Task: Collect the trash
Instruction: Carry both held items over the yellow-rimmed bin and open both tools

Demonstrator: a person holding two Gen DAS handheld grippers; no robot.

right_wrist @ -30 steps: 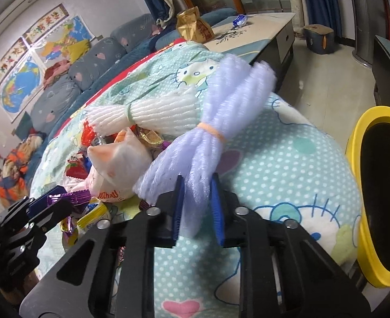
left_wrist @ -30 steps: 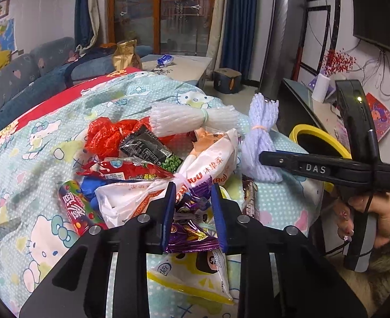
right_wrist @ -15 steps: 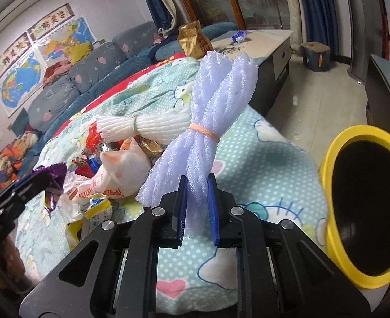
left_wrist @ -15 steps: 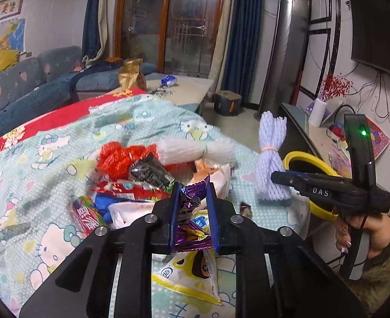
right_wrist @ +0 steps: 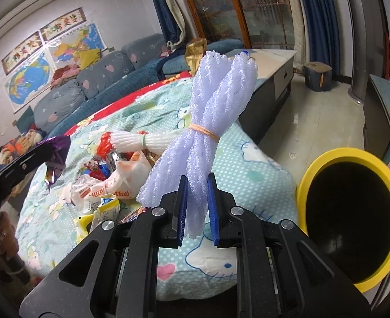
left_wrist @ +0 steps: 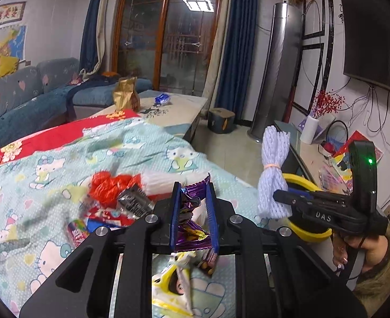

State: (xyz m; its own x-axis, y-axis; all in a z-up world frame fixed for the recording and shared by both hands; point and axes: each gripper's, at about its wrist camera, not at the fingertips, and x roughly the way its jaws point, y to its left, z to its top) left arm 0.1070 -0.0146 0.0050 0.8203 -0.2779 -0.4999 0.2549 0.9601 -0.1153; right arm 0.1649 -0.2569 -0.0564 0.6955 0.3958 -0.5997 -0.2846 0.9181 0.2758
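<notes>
Now both tools have come up off the bed. A second ago the left gripper (left_wrist: 193, 216) was down in the pile, with its jaws just closing on the crinkly purple foil candy wrapper (left_wrist: 192, 209). Now the jaws are clenched on that wrapper and it hangs in the air above the pile. The right gripper (right_wrist: 197, 209) has gone up too, and its jaws pinch the lower end of the pale purple foam net bundle tied with an orange band (right_wrist: 208, 132), which stands up tall.

So two bits of trash are picked up and, I think, ready to go in the bin. The round black bin with a yellow rim (right_wrist: 354, 212) sits low by the right side of the bed, near the right gripper. Its mouth is wide and nothing covers it.

The bed with the blue cartoon-cat quilt (right_wrist: 248, 164) drops off at a round edge just beside the bin. The right tool has open room to swing over. The left tool has farther to go and must pass the right one, so they could bump. More trash stays on the quilt: a white foam net bundle (right_wrist: 131, 141), red crinkly plastic (left_wrist: 110, 185) and a yellow snack bag (left_wrist: 173, 288).
</notes>
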